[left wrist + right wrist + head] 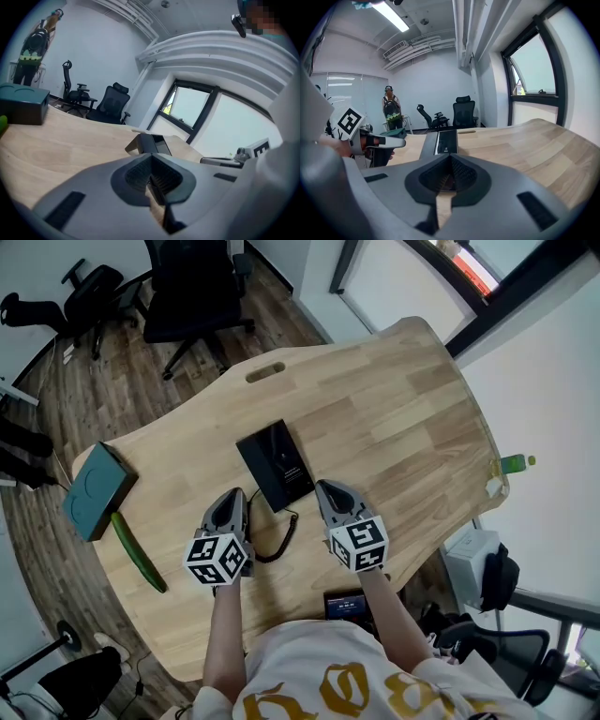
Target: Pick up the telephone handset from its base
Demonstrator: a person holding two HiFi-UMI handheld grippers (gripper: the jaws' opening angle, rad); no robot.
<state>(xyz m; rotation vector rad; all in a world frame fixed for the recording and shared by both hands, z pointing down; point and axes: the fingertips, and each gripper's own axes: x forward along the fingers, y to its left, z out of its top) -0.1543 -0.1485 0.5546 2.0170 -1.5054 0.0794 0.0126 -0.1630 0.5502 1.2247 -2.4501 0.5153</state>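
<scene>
Both grippers were closed and held nothing. The left gripper (234,495) had its jaws pressed together, with only bare wood beneath them. The right gripper (326,489) was the same, its pads meeting at the tip. They hung side by side over the near edge of the surface (394,418), angled slightly down and pointing away from the person. Neither was touching anything.

The black telephone (275,465) lay flat just beyond and between the two tips, close to the middle of the surface. Its near end reached into the gap between the grippers. From the right gripper's side, the handset (427,143) looked like a long dark piece lying along the left of the base, beside a glossy panel. It looked seated there, not lifted. The coiled cord (281,538) ran from the telephone's near end and looped toward the near edge, between the two grippers.

Well off to the left, a teal box (98,488) sat at the left edge of the surface. A cucumber (139,552) lay just beside it, nearer the near-left corner. At the far right edge stood a small green bottle (514,463). Near the far edge, an oval slot (265,372) was cut through the wood. Beyond it, on the floor, stood a black office chair (197,287).
</scene>
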